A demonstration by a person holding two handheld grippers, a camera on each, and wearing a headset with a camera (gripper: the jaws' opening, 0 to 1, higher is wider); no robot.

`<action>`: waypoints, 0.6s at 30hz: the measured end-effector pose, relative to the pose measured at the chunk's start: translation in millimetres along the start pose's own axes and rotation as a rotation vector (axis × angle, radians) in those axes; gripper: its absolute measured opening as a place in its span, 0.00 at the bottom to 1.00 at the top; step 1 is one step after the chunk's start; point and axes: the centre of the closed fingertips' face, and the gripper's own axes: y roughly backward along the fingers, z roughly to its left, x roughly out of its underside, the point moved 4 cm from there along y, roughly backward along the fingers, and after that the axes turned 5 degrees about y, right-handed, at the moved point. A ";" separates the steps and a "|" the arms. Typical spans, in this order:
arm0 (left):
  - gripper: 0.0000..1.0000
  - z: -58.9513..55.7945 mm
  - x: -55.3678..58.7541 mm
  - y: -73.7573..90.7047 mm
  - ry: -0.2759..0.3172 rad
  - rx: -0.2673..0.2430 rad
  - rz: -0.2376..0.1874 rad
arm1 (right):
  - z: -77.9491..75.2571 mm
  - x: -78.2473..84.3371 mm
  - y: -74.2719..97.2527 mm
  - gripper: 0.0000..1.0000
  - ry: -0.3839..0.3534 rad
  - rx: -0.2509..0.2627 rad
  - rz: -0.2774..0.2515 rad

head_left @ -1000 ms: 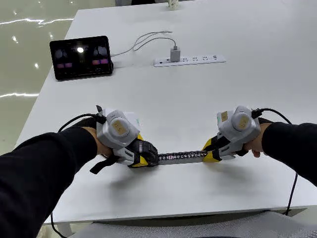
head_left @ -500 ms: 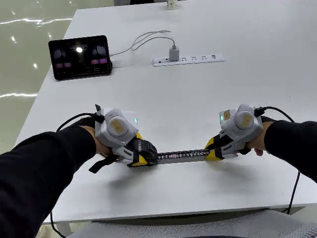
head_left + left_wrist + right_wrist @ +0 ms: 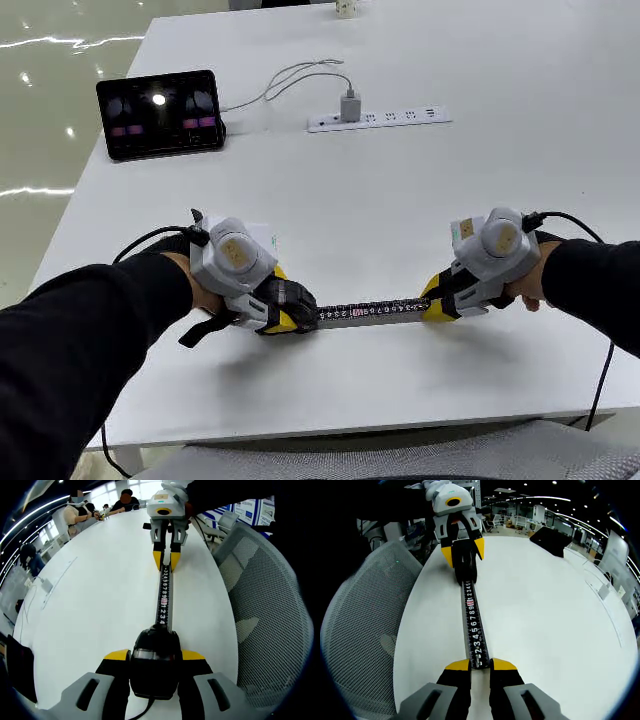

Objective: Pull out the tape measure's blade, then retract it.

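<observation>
A black tape measure case (image 3: 290, 304) rests on the white table (image 3: 400, 180), and my left gripper (image 3: 283, 310) is shut on it; the case (image 3: 155, 661) sits between the yellow-tipped fingers in the left gripper view. Its numbered blade (image 3: 372, 311) runs rightward, low over the table, to my right gripper (image 3: 432, 306), which is shut on the blade's end hook. In the right gripper view the blade (image 3: 472, 630) stretches from my right gripper (image 3: 480, 665) to the case (image 3: 465, 562) held by the left gripper. In the left gripper view the blade (image 3: 164, 592) reaches the right gripper (image 3: 167, 560).
A black tablet (image 3: 160, 112) lies at the far left of the table. A white power strip (image 3: 380, 119) with a plugged charger and cable (image 3: 290, 80) lies behind. The table's near edge (image 3: 350, 415) is close below the grippers. A mesh chair (image 3: 270, 615) stands beside the table.
My right gripper has moved to the right with the blade's end, so more blade shows between the grippers. The left gripper and the case have stayed in place.
</observation>
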 end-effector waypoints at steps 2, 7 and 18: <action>0.31 0.1 0.2 -0.2 0.000 0.000 0.000 | 1.0 0.3 1.3 0.09 -0.001 0.000 0.001; 0.31 0.1 -0.3 -0.4 0.000 -0.001 0.001 | 2.3 1.8 4.7 0.09 -0.002 0.003 0.002; 0.31 0.2 -0.7 -0.5 -0.002 0.000 0.004 | 1.6 9.6 9.7 0.09 -0.003 0.007 0.006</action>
